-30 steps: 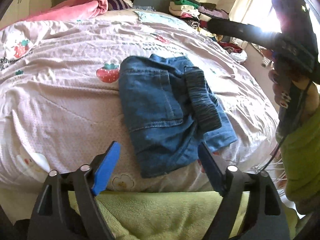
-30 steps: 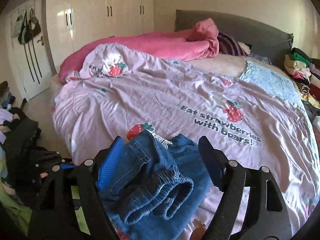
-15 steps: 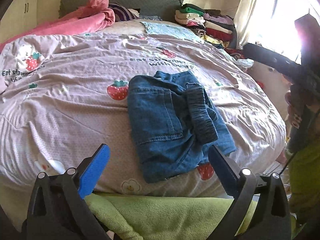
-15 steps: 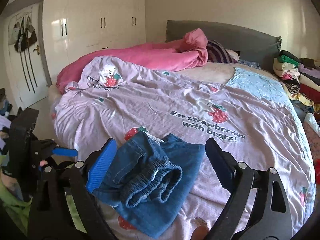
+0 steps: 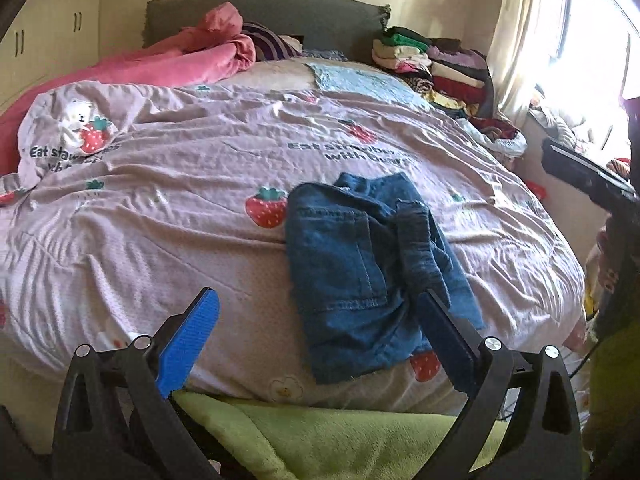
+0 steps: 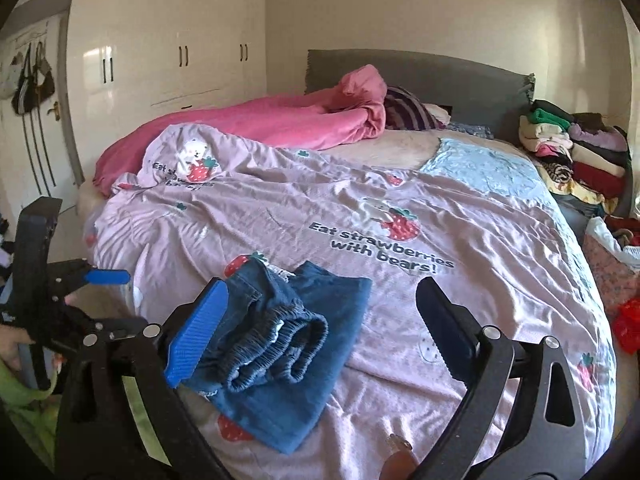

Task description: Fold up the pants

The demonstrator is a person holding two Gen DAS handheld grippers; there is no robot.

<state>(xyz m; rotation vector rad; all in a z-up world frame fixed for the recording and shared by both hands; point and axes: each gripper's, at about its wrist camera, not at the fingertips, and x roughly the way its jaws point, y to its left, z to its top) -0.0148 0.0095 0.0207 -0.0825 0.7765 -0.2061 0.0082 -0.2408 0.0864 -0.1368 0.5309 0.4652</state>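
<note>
My pants (image 5: 372, 264) lie folded at the bed's (image 5: 160, 240) near edge, both tools, left (image 5: 316, 332) and right (image 6: 320, 328), released (empty). Soft, floppy denim; I'd grip the thick elastic waistband (image 6: 276, 340).

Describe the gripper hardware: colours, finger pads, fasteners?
Both match: the left gripper and right gripper have black triangulated cut-out frames with silver round fasteners. Each carries one blue ribbed pad and one black pad. No cables visible on the frames.

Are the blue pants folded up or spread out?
Folded. The pants lie in a compact bundle on the bed, waistband doubled on top.
</note>
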